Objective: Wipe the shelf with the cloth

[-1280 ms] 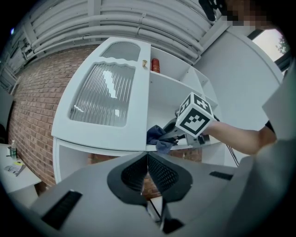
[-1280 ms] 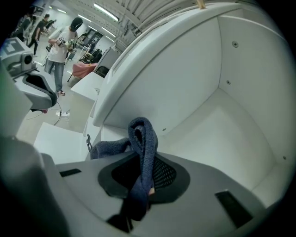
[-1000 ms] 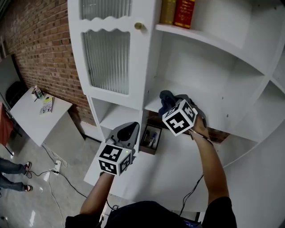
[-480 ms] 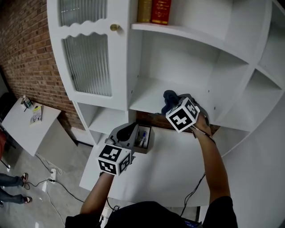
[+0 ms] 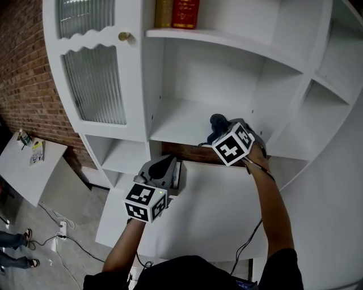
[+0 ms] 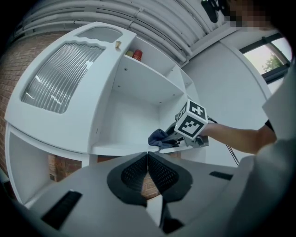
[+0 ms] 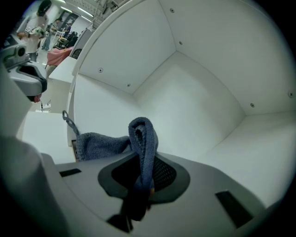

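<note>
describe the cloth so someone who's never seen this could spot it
Find the white cabinet and its open shelf under the books. At the shelf's front edge is the cloth, pinched in the right tongs: the only dark blue, soft thing there.

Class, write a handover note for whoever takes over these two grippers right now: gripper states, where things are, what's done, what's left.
Left gripper: jaws together, empty, held below the shelf front.
Right gripper: shut on the blue cloth, at the shelf's front edge, towards its right.
Done: cloth gripped and at the shelf.
Left: wipe across the board. How much is already wiped cannot be told.
</note>
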Tool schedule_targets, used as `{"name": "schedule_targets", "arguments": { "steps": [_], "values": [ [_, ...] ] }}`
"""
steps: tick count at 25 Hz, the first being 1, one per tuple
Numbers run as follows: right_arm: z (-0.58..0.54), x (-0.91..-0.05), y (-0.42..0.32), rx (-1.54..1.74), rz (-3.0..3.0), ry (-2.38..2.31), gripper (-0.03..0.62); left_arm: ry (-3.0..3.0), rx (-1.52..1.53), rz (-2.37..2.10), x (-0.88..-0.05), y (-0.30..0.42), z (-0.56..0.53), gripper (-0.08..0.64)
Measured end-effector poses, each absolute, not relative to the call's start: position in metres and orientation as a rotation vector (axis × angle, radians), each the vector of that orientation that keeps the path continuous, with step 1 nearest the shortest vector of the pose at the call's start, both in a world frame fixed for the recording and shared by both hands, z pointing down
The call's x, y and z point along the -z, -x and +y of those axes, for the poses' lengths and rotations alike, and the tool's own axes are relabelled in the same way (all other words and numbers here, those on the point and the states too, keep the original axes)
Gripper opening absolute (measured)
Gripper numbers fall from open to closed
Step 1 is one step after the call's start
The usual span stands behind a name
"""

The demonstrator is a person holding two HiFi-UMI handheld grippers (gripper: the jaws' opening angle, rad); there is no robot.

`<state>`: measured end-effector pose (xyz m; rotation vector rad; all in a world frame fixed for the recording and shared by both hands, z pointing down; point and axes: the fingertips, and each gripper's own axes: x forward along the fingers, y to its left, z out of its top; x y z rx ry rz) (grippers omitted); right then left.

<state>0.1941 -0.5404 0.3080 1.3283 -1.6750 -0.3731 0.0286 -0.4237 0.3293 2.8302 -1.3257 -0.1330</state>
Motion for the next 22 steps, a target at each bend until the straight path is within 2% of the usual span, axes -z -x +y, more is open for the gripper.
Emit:
{"name": "schedule_targets", "arguments": {
  "steps": [11,22],
  "values": [
    [-0.538,-0.308,-0.239,0.325,-1.584,-1.397,0.067,-2.859,0.153,-1.247,-0.329,-0.058,-0.424,0.017],
    [-0.538,-0.309,-0.239,0.341,-1.575,-1.374,0.067,-2.865,0.146,-1.256,-0.326,-0.057,-0.426,0.017]
  ]
}}
